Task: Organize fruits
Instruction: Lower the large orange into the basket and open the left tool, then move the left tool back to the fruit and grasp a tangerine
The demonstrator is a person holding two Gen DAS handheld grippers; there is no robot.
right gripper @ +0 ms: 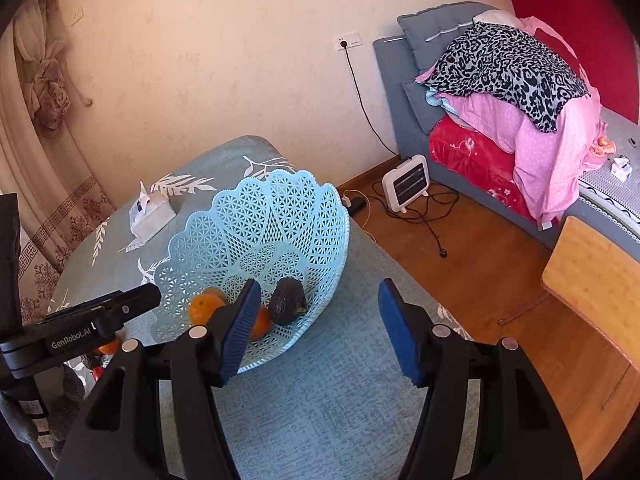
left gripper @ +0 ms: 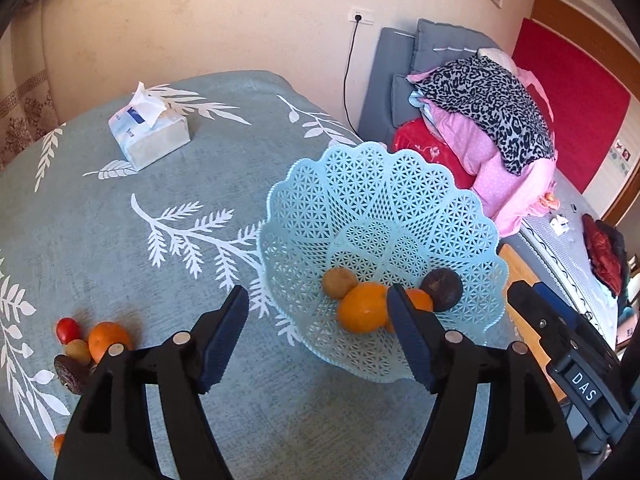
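A light-blue lattice basket (left gripper: 380, 184) stands near the right edge of the table and holds a big orange (left gripper: 360, 308), a smaller orange (left gripper: 420, 300), a brown round fruit (left gripper: 339, 282) and a dark avocado (left gripper: 442, 289). My left gripper (left gripper: 316, 296) hovers open above the basket's near left rim, nothing between its pads. At the table's left lie a red tomato (left gripper: 68, 330), an orange (left gripper: 108, 340), a small yellowish fruit (left gripper: 78, 351) and a dark fruit (left gripper: 72, 374). My right gripper (right gripper: 320, 286) is open and empty just right of the basket (right gripper: 256, 208), near the avocado (right gripper: 286, 300).
A tissue pack (left gripper: 150, 136) lies at the table's far side on the blue-green leaf-print cloth (left gripper: 120, 240). Right of the table the floor drops away, with a white heater (right gripper: 406, 182), cables, a wooden seat (right gripper: 596, 280) and a bed piled with bedding (right gripper: 512, 92).
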